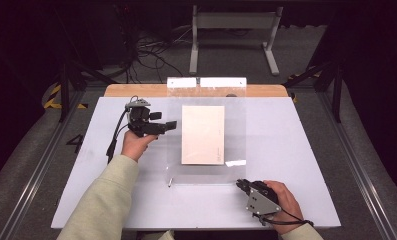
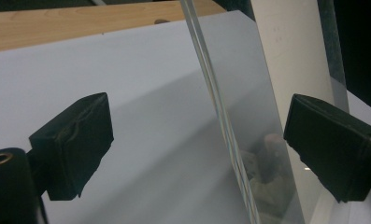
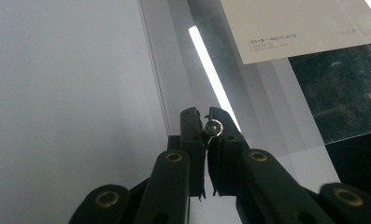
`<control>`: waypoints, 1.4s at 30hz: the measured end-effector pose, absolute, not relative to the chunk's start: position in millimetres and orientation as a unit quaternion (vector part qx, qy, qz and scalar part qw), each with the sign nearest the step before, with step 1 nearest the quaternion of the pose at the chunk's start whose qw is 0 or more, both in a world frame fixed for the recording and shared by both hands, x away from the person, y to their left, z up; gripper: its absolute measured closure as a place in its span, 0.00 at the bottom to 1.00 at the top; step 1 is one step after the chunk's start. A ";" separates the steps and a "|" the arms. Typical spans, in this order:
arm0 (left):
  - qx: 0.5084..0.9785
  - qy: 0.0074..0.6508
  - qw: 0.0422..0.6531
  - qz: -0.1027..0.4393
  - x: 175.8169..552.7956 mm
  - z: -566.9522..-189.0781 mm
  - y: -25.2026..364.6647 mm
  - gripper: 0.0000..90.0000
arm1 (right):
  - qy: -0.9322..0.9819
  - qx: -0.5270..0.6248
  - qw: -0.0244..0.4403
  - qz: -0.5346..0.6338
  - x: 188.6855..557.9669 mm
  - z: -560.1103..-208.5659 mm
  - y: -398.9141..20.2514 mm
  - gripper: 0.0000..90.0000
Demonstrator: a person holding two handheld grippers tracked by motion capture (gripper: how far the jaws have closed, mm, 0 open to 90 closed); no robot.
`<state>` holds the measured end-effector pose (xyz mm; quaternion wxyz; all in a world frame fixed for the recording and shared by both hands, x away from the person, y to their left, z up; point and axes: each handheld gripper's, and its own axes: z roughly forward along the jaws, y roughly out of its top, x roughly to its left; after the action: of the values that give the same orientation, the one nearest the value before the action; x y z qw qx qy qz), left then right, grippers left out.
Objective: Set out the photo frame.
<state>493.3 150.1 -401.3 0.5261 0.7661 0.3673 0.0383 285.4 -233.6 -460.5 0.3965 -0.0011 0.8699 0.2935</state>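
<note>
Two hand-held grippers work a clear acrylic frame [image 1: 206, 131]: the right hand-held gripper [image 3: 207, 122] pinches a small screw [image 3: 213, 127], not yet fitted; the left hand-held gripper [image 2: 197, 140] gapes wide, empty, straddling the frame's edge.

I see a clear acrylic sheet [image 1: 206, 135] lying flat on the white worktop [image 1: 286, 150], a cream card [image 1: 202, 134] beneath it, and a small metal screw [image 3: 213, 127] pinched at its near edge.
</note>
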 end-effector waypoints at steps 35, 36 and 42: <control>0.783 0.105 0.610 0.059 400.8 -367.3 144.3 0.79 | 0.871 0.016 0.407 0.275 270.7 -463.6 -233.5 0.82; 0.784 0.100 0.610 0.061 397.8 -366.5 144.4 0.80 | 0.874 0.016 0.401 0.275 270.6 -462.3 -234.5 0.79; 0.788 0.072 0.609 0.059 386.7 -359.3 143.4 0.84 | 0.872 0.073 0.316 0.367 263.4 -443.2 -243.5 0.66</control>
<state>386.7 143.4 -359.3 0.6088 0.7878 0.0721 0.0588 263.4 -243.5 -443.2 0.3158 0.0729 0.8718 0.3673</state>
